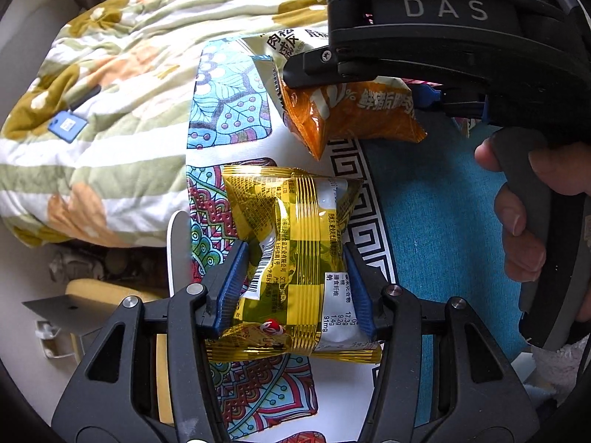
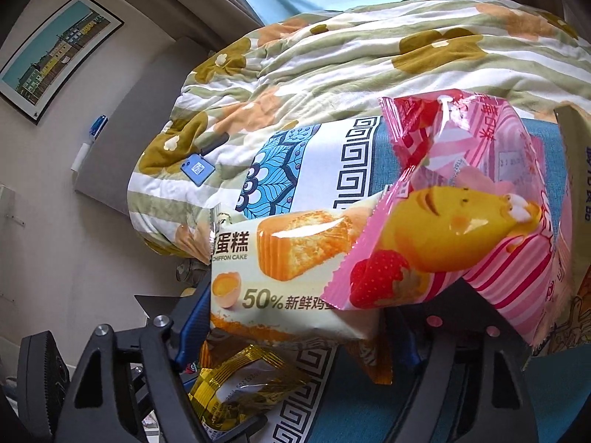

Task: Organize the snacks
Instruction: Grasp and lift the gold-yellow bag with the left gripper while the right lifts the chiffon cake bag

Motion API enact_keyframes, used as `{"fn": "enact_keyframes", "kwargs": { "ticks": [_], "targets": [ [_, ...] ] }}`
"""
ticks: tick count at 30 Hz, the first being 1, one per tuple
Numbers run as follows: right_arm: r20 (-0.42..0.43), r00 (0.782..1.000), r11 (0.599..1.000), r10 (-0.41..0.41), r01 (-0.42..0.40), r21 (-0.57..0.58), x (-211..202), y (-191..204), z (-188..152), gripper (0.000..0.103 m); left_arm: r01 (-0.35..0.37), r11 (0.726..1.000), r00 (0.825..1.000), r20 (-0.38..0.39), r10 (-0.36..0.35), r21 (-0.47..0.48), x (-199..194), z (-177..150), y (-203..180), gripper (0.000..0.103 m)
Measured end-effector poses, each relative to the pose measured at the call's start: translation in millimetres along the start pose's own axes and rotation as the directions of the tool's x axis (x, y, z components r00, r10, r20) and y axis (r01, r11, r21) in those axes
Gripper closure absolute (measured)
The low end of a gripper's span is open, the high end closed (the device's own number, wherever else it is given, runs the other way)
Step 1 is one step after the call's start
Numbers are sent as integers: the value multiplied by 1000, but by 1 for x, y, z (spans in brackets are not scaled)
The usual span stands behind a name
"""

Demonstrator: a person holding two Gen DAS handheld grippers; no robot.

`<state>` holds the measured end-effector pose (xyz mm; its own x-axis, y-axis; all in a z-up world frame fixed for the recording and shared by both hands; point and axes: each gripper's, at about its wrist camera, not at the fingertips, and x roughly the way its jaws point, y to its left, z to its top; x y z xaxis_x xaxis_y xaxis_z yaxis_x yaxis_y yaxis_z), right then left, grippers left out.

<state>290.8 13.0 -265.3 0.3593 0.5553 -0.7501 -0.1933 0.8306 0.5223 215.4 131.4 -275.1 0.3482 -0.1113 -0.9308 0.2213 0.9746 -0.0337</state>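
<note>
My left gripper (image 1: 295, 251) is shut on a gold-yellow snack packet (image 1: 295, 221), its blue pads pinching the middle over the patterned tablecloth (image 1: 229, 110). Up and to the right, my right gripper (image 1: 358, 88) has an orange-and-white packet (image 1: 351, 114) in its jaws, and a hand (image 1: 517, 221) holds its handle. In the right wrist view my right gripper (image 2: 299, 313) is closed on a cream chiffon cake packet (image 2: 280, 258); its right pad is hidden. A pink strawberry packet (image 2: 461, 221) leans on that packet. Below lies the yellow packet (image 2: 236, 380).
A floral green-striped quilt (image 1: 110, 92) lies beyond the table's far edge, with a small blue tag (image 1: 66, 125) on it. The cloth's right side is teal (image 1: 424, 203). A tan packet (image 2: 580, 184) shows at the right edge. A framed picture (image 2: 55, 55) hangs on the wall.
</note>
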Motion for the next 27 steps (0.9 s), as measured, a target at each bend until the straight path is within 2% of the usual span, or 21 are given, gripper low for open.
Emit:
{"fn": "enact_keyframes", "kwargs": {
  "ticks": [16,27],
  "targets": [
    [2,1000,998,-20,19,60,-30,-9,-30,30,17,1000,1000,16,-17,-3,-11,-6,2,55],
    [31,999,997,8,-10,77,-70,10,-55,30,24,1000,997,71,-24,0,-54,-23,-4,55]
  ]
}}
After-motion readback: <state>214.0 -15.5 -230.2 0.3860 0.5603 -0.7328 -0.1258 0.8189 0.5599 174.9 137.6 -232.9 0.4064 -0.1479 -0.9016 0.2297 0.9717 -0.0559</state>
